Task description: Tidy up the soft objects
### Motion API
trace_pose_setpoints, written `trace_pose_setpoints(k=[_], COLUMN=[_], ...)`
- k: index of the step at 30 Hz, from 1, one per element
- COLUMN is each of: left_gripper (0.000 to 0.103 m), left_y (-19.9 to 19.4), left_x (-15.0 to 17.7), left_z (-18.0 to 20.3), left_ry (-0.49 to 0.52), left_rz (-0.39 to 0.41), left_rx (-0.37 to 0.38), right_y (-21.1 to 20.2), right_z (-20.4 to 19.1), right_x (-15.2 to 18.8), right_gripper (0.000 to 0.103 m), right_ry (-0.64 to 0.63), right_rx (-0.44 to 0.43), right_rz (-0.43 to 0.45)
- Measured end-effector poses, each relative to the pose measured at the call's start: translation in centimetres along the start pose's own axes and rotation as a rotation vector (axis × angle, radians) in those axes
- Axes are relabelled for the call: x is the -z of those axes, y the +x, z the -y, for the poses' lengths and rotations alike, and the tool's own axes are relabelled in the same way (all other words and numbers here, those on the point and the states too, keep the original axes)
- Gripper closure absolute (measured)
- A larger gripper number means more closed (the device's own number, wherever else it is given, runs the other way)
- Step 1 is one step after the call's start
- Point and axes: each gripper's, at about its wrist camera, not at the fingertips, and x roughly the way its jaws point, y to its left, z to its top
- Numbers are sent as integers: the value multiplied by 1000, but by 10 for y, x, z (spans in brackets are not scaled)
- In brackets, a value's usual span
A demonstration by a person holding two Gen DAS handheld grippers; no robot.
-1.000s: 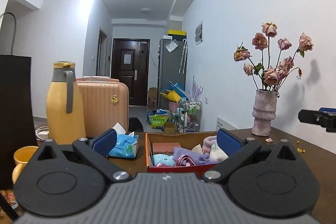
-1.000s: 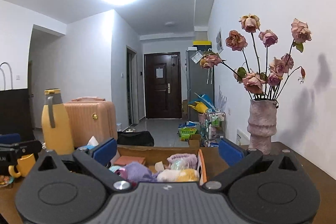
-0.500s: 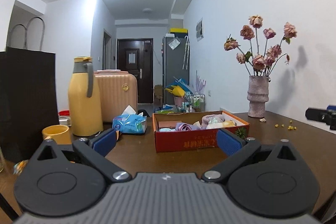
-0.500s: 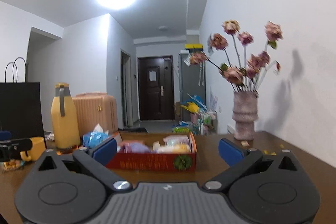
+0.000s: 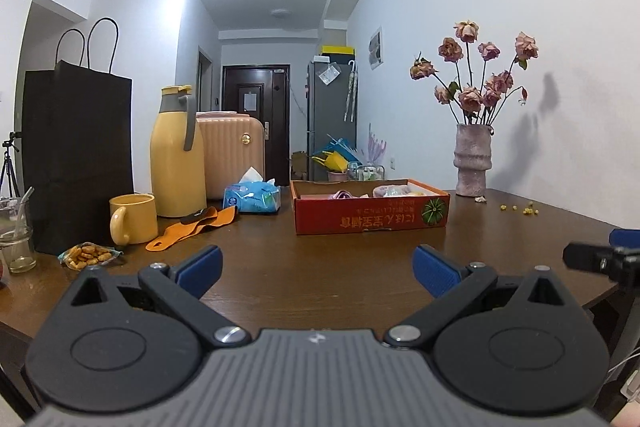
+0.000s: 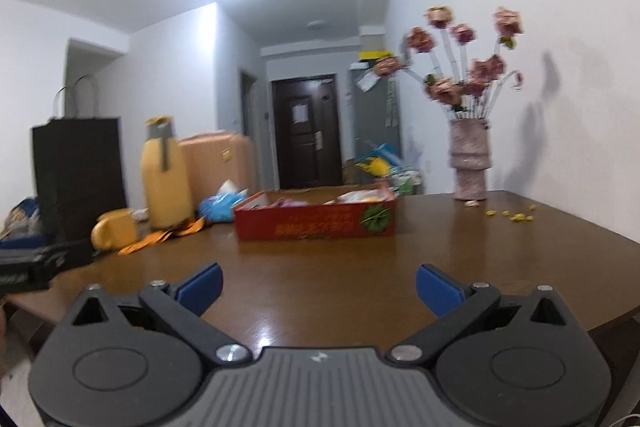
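both tongs, the left tongs (image 5: 316, 265) and the right tongs (image 6: 318, 285), hang wide open and empty over the near edge of the counter (image 5: 320, 251). the soft things (image 5: 390, 191) lie in the red box (image 5: 372, 217) toward the far edge, well apart from either. this looks like the close of the job or a pause between picks. any next pick calls for reaching across to the box.

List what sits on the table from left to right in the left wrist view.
Glass cup → black paper bag → yellow mug → yellow thermos → tissue pack → red box → flower vase.
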Motion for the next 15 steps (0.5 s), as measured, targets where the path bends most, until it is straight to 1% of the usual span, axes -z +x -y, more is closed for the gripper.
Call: trace_pose_setpoints(k=[3, 8, 15], left_gripper=[0, 0, 0], left_y=[1, -1, -3], left_x=[-2, -5, -5], left_z=[-4, -6, -3], left_ry=[-21, -12, -9], left_rz=[-3, 5, 6], left_rx=[-4, -10, -4], right_y=[1, 5, 7], right_z=[-8, -12, -9], right_x=[-4, -7, -9], right_gripper=[0, 0, 0], right_ry=[-6, 0, 28], right_rx=[-8, -45, -47], right_rz=[8, 4, 4])
